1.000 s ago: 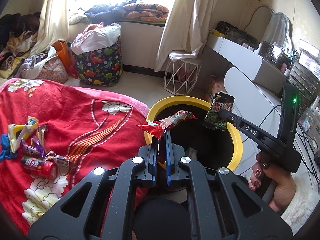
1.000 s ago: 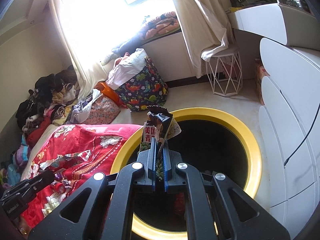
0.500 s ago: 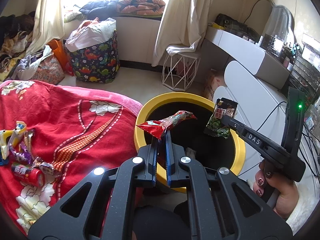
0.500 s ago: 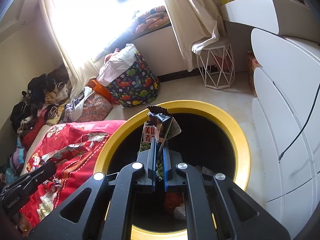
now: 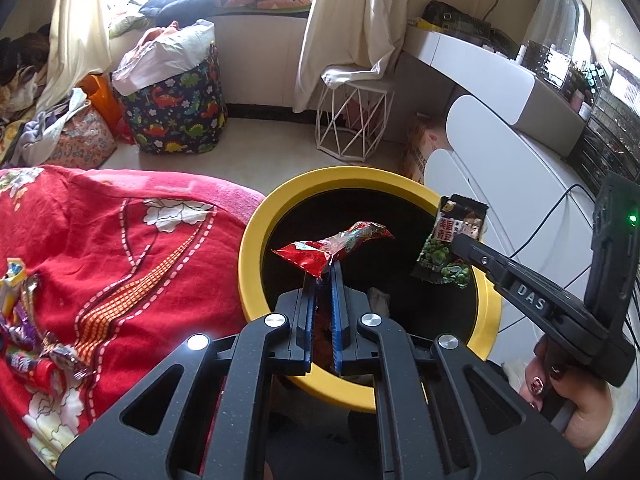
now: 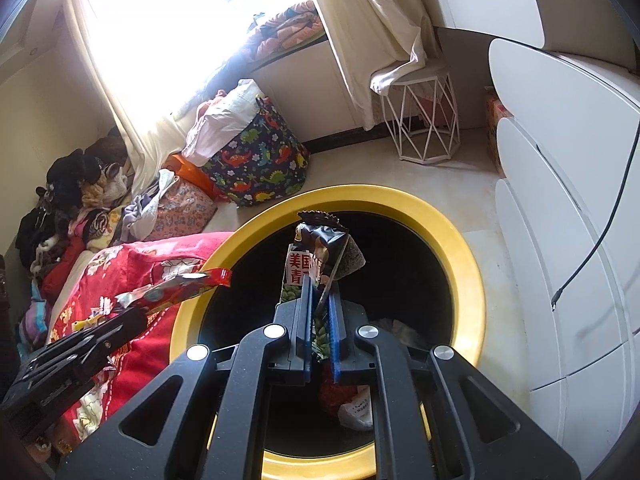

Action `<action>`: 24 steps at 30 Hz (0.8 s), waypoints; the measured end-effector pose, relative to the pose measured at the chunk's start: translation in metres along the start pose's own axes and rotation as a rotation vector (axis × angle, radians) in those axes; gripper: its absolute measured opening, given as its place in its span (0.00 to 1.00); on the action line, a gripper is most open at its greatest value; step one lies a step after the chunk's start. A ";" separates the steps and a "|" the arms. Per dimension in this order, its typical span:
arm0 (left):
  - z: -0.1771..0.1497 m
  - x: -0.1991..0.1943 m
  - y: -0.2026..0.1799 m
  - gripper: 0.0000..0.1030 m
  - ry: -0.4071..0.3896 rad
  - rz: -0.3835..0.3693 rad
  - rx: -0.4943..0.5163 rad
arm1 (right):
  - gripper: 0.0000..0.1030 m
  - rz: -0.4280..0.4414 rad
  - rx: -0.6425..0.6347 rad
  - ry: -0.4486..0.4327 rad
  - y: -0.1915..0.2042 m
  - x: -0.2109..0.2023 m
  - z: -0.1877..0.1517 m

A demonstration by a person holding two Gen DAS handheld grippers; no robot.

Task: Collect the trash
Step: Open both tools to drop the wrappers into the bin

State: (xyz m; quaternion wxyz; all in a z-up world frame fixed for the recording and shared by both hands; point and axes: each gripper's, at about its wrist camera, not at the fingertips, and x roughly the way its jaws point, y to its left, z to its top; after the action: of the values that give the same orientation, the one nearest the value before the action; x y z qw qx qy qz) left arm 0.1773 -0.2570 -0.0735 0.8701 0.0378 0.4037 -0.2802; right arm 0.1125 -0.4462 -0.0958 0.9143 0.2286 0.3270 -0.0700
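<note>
Both hand-held grippers hang over the yellow bin (image 5: 256,240) so trash drops inside: the left (image 5: 322,276) clenches a red wrapper (image 5: 332,246), while at three o'clock the right (image 6: 320,292), jaws opening, has a pea packet (image 6: 316,252) between them.

"DAS" on right gripper (image 5: 460,246), "美国青" on snack packet (image 6: 316,256)

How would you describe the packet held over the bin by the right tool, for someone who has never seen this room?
Find the round yellow-rimmed bin beside the red blanket. Two tools hold wrappers over its black opening. The right tool, its jaws opening, has the dark pea snack packet between them, with red Chinese characters on white, unlike the shiny red wrapper.
</note>
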 end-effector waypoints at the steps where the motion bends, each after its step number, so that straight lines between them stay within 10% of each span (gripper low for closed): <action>1: 0.001 0.002 -0.001 0.03 0.003 -0.001 0.000 | 0.08 -0.001 0.001 0.000 -0.001 0.000 0.000; 5: 0.004 0.004 0.000 0.07 0.001 -0.009 -0.012 | 0.31 -0.020 0.027 0.003 -0.005 -0.002 -0.001; 9: 0.003 -0.005 0.010 0.58 -0.022 -0.012 -0.063 | 0.48 -0.042 0.057 -0.022 -0.012 -0.008 -0.001; 14: -0.003 -0.025 0.024 0.89 -0.078 -0.009 -0.121 | 0.57 -0.064 0.061 -0.046 -0.010 -0.012 -0.001; 24: -0.012 -0.058 0.034 0.89 -0.149 0.063 -0.117 | 0.71 -0.034 -0.033 -0.071 0.019 -0.018 -0.004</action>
State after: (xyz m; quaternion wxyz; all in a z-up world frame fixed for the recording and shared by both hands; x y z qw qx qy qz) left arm 0.1564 -0.1986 -0.0454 0.9067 -0.0211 0.3523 -0.2308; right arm 0.1014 -0.4278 -0.0797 0.9276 0.2051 0.2994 -0.0880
